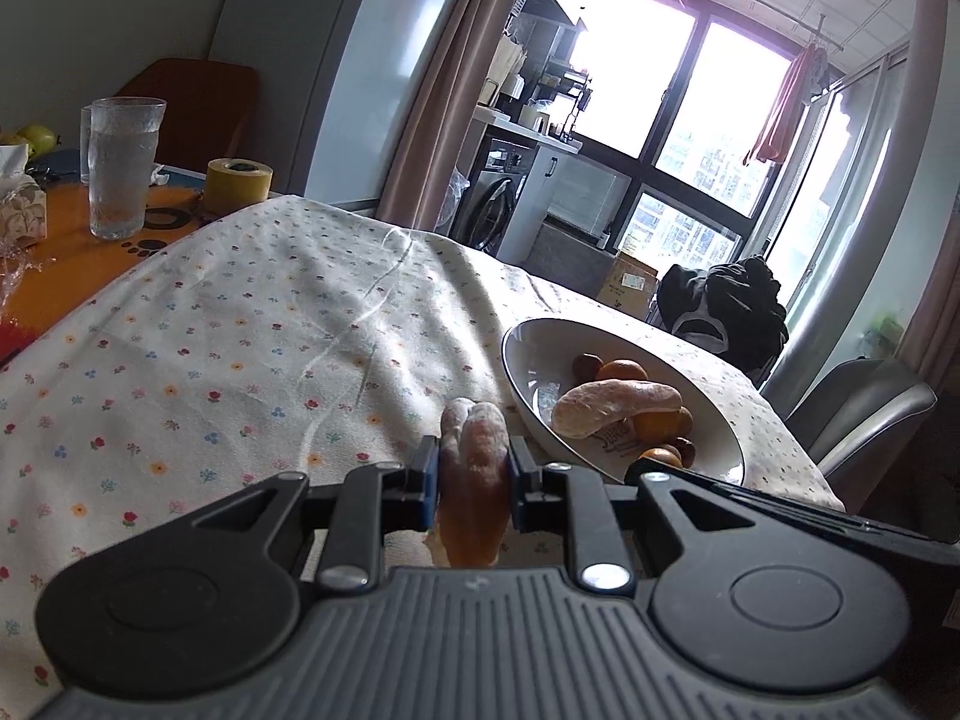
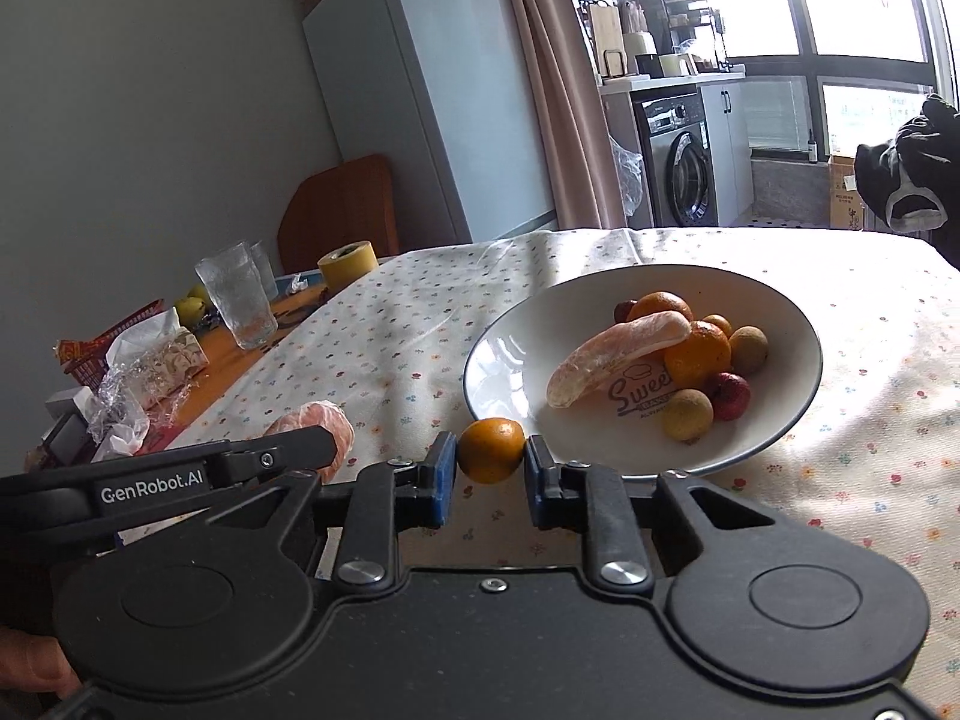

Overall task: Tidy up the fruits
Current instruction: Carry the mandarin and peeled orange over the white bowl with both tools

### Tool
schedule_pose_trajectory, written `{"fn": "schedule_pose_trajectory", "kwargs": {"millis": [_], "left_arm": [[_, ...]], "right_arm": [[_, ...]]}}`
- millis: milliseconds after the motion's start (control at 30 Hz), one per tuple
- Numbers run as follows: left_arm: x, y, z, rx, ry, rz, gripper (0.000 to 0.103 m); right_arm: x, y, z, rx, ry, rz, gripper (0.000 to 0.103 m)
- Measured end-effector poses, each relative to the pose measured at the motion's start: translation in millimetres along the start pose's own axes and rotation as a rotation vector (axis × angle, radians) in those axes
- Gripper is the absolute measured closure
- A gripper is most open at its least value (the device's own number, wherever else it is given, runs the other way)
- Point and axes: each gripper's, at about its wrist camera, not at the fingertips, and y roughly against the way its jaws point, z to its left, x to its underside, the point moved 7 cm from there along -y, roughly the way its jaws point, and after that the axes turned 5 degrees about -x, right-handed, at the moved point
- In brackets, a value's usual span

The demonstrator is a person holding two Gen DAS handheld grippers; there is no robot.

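A pomelo segment (image 1: 474, 468) is pinched by the left gripper (image 1: 474, 480), a small orange (image 2: 491, 450) by the right gripper (image 2: 489, 468). Both are carried beside the bowl (image 2: 498, 336). Release into it is likely required next.

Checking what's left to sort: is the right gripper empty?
No, the right gripper is shut on a small orange, held between its fingers just short of the bowl.

A white bowl (image 2: 498, 360) with a dark rim sits on the cloth-covered bench, holding a pomelo segment (image 2: 612, 354), oranges (image 2: 696, 354), small brown fruits and red ones. A second pomelo segment (image 1: 474, 480) and a small orange (image 2: 491, 450) are each clamped in a hand-held gripper, just beside the bowl.
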Motion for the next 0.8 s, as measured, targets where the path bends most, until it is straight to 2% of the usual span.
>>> {"fn": "schedule_pose_trajectory", "kwargs": {"millis": [300, 800], "left_arm": [[-10.4, -10.8, -29.2, 0.042, -0.042, -0.008, 0.082], [-16.4, -43.2, -69.4, 0.081, -0.098, 0.014, 0.082]], "right_arm": [[-18.3, 15.0, -23.7, 0.045, -0.001, -0.061, 0.080], [-26.7, 12.4, -66.8, 0.080, -0.055, -0.092, 0.080]]}}
